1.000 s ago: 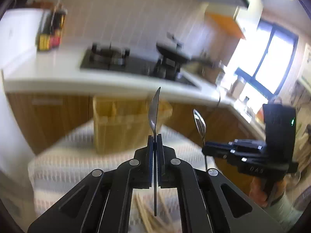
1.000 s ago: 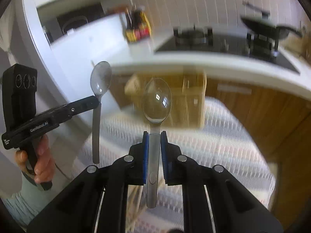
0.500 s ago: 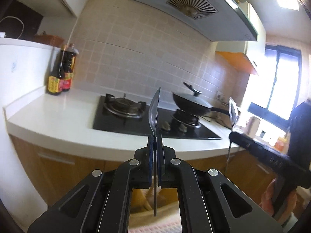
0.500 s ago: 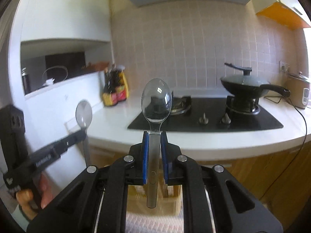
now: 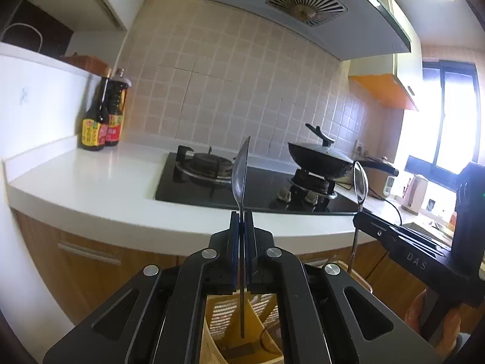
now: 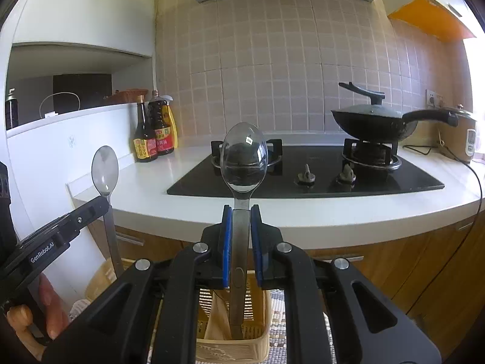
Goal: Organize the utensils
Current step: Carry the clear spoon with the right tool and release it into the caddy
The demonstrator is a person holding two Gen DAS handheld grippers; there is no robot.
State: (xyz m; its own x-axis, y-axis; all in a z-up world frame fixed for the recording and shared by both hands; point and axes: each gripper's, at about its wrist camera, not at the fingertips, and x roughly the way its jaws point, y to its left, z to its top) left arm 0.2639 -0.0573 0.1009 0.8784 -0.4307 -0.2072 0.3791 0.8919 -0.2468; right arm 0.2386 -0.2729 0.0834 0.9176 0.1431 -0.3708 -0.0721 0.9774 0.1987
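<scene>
We carry two spoons — left hand-held gripper (image 5: 241, 221) clamps one spoon (image 5: 240, 171), right hand-held gripper (image 6: 241, 215) the other spoon (image 6: 243, 159) — handles poised over the basket (image 6: 232, 338); next, lower them in.

Readable text: only my two grippers' own markings.
"DAS" on the side of my right gripper (image 5: 362, 223), left-wrist view; "GenRobot.AI" on my left gripper (image 6: 101, 204), right-wrist view. Sauce bottles (image 6: 154, 139) have yellow-red labels, print too small to read.
</scene>
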